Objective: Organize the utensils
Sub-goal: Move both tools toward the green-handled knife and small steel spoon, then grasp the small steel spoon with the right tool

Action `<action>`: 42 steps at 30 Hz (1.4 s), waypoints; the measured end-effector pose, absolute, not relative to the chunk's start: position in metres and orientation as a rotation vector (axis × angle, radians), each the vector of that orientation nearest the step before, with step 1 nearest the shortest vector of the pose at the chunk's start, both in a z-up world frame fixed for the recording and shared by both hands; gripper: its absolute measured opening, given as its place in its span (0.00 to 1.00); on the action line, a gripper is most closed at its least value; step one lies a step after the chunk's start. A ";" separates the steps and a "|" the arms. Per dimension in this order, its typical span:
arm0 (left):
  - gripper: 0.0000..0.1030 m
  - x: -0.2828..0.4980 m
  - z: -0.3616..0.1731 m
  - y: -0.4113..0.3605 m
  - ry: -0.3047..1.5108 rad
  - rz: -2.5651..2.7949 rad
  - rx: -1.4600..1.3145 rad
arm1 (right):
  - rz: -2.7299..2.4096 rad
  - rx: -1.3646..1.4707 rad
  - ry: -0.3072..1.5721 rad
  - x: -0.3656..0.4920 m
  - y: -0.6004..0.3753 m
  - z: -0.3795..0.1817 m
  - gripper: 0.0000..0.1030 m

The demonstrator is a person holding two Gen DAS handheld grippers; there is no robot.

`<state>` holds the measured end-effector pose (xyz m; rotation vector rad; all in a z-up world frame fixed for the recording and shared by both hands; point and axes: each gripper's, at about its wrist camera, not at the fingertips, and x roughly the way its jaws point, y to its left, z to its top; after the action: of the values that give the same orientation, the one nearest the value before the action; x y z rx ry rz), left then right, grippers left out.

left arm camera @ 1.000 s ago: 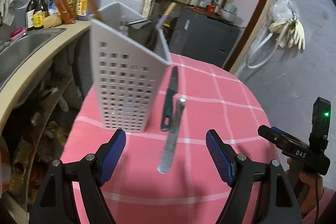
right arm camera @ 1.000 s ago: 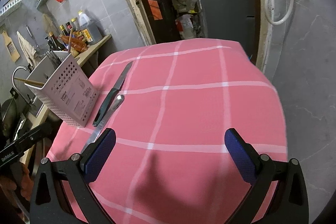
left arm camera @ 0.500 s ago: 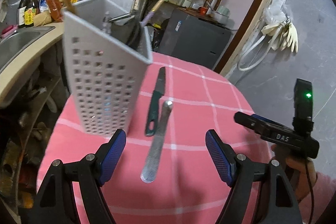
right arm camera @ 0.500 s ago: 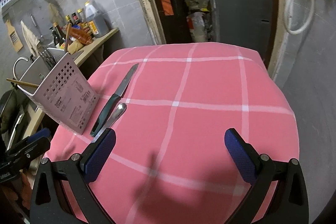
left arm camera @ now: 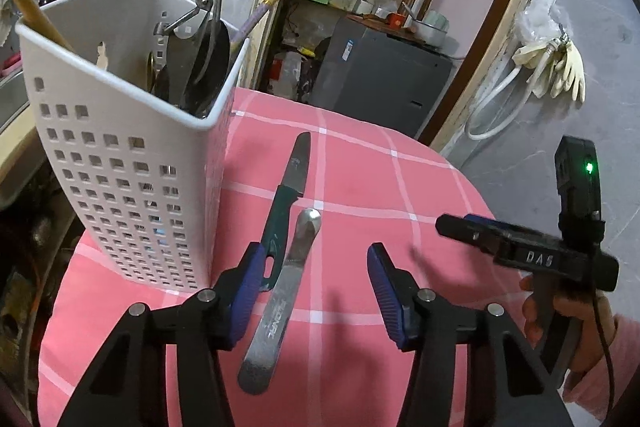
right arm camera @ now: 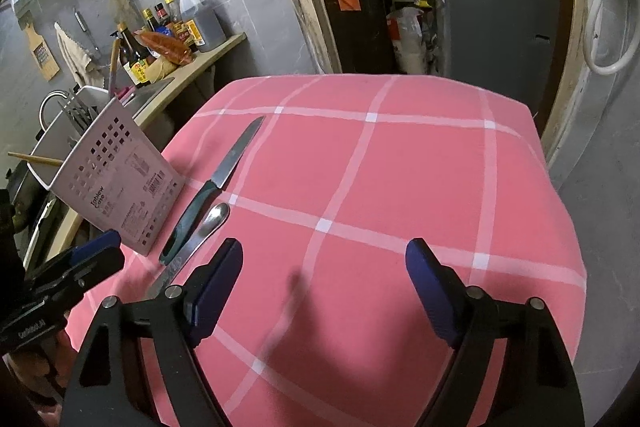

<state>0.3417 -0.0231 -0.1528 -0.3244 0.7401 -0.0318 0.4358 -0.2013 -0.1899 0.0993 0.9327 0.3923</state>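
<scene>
A white perforated utensil holder (left arm camera: pixel 120 163) stands on the pink checked tablecloth (left arm camera: pixel 360 195), with several utensils and a wooden stick in it. A green-handled knife (left arm camera: pixel 286 205) and a steel spoon (left arm camera: pixel 280 303) lie side by side just right of it. My left gripper (left arm camera: pixel 316 283) is open, low over the spoon's handle, its left finger by the knife handle. My right gripper (right arm camera: pixel 324 275) is open and empty over the cloth, right of the knife (right arm camera: pixel 212 187), spoon (right arm camera: pixel 192 243) and holder (right arm camera: pixel 108 183).
A counter with a sink and sauce bottles (right arm camera: pixel 172 31) runs left of the table. A grey fridge (left arm camera: pixel 380 83) and a doorway stand behind. Gloves and a hose (left arm camera: pixel 552 67) hang on the right wall. The table edge drops off at right (right arm camera: pixel 560 187).
My left gripper has moved forward and down towards the spoon and holder, and its jaws have narrowed. My right gripper has moved forward and narrowed a little too.
</scene>
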 end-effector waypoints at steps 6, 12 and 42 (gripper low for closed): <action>0.49 0.335 -0.147 -0.023 0.735 -0.041 -0.299 | 0.419 0.103 0.958 0.429 -0.184 -0.205 0.77; 0.49 0.319 -0.150 -0.012 0.743 -0.015 -0.305 | 0.466 0.082 0.966 0.430 -0.155 -0.206 0.70; 0.49 0.290 -0.167 0.073 0.758 0.136 -0.402 | 0.335 -0.098 1.024 0.393 -0.035 -0.214 0.68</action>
<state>0.2896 0.0731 -0.1669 -0.4025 0.7575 0.1365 0.3934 -0.0351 -0.2139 -0.0978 1.0239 0.3347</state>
